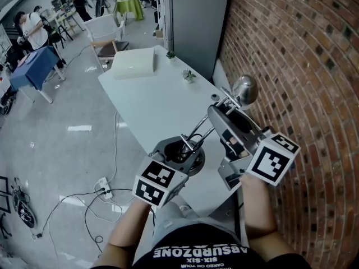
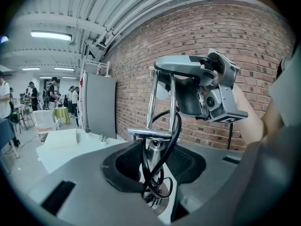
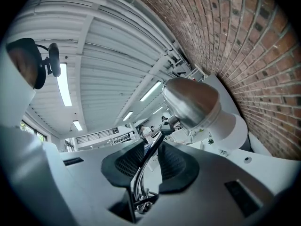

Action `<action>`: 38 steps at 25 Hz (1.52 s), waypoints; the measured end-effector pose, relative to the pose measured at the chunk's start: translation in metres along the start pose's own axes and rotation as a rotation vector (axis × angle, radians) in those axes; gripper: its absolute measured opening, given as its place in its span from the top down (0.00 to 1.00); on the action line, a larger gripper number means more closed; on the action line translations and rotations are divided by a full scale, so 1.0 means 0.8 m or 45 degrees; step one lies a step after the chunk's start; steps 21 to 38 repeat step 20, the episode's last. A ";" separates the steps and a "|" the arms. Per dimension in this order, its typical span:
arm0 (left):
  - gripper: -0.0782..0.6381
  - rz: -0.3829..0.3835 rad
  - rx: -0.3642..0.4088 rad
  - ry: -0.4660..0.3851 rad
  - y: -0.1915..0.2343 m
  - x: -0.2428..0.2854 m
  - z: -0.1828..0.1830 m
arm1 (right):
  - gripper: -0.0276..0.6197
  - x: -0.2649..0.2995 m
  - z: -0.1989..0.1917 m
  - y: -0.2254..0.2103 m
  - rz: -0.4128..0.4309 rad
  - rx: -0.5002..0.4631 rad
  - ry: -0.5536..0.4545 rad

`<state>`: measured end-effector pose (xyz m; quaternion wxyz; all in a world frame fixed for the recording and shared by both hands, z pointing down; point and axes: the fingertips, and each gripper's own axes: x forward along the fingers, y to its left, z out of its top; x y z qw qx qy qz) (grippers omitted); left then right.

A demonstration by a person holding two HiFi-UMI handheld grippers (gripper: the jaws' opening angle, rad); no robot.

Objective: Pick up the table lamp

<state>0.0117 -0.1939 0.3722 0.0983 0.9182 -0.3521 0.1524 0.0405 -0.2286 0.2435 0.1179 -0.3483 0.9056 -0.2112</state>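
Observation:
The table lamp is chrome, with a domed head [image 1: 245,88], twin rod arm [image 1: 197,130] and round base [image 1: 193,162] at the near end of the white table [image 1: 146,100]. My left gripper [image 1: 180,150] is shut on the lamp's lower stem [image 2: 154,149], where a black cable [image 2: 173,140] loops between the pads. My right gripper [image 1: 225,123] is shut on the arm higher up, just below the head. In the right gripper view the arm [image 3: 151,152] runs between the pads of the right gripper [image 3: 143,166] up to the domed head [image 3: 190,101]. The left gripper view shows the right gripper [image 2: 200,86] clamped on the top of the rods.
A brick wall [image 1: 297,60] runs close along the table's right side. A white box [image 1: 133,63] and two small plants [image 1: 189,75] stand at the table's far end, beside a grey pillar [image 1: 196,15]. Cables and a power strip [image 1: 103,187] lie on the floor at left.

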 end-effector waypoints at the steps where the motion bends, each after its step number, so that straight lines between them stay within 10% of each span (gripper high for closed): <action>1: 0.70 -0.001 0.001 0.000 0.000 0.000 0.000 | 0.82 -0.001 0.000 0.000 -0.001 0.000 0.000; 38: 0.70 -0.020 -0.018 0.039 -0.012 0.001 -0.017 | 0.82 -0.010 -0.015 -0.005 -0.016 0.011 0.032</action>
